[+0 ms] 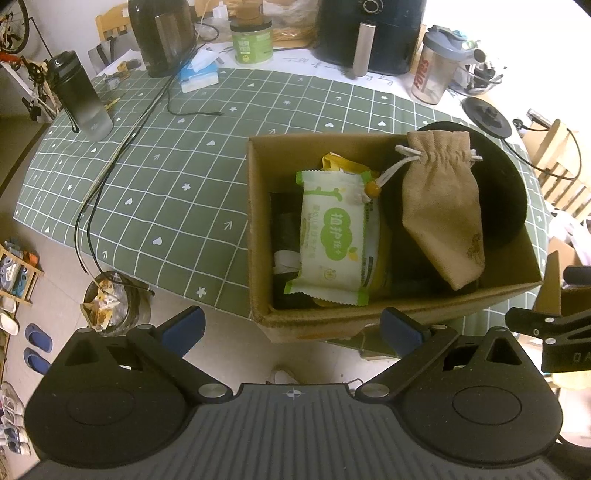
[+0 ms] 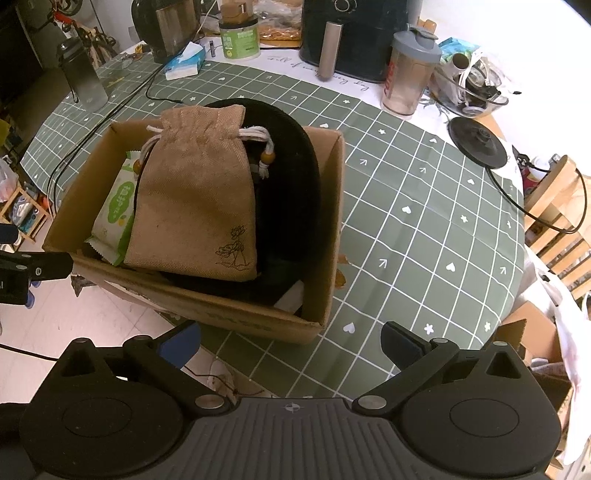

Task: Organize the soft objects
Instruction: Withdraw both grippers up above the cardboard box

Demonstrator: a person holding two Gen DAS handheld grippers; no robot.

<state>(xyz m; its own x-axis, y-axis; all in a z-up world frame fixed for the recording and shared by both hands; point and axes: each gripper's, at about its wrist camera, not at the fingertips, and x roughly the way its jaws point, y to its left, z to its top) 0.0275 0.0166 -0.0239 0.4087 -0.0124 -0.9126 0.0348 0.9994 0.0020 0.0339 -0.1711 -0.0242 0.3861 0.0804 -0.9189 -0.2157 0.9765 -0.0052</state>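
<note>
1. Left gripper [image 1: 291, 328] hung with jaws spread wide, nothing between them, just short of the box [image 1: 406, 306] near wall.
2. Right gripper [image 2: 290, 341] likewise gaped empty, above the bench [image 2: 406, 221] edge, just before the box [image 2: 236, 314] corner.
3. Box sat ahead of both grippers on the green checked cloth, its near edge hanging past the bench rim.
4. Pouch [image 2: 199, 199] lay uppermost in the box, drawstring end away from the grippers, leaning on a black hat [image 2: 291, 177].
5. Wipes [image 1: 332, 236] lay beside the pouch, ahead of the left gripper and partly under the pouch in the right view.
6. Yellow packet [image 1: 340, 162] peeked from under the wipes at the far end.
7. Hat brim rose above the far box wall.
8. Far beyond: bottle [image 1: 79, 96], kettle [image 1: 162, 35], tissues [image 1: 199, 72], jar [image 1: 252, 40], fryer [image 1: 369, 33], shaker [image 1: 437, 64].
9. Cable [image 1: 110, 162] trailed across the cloth, ahead left of the left gripper.
</note>
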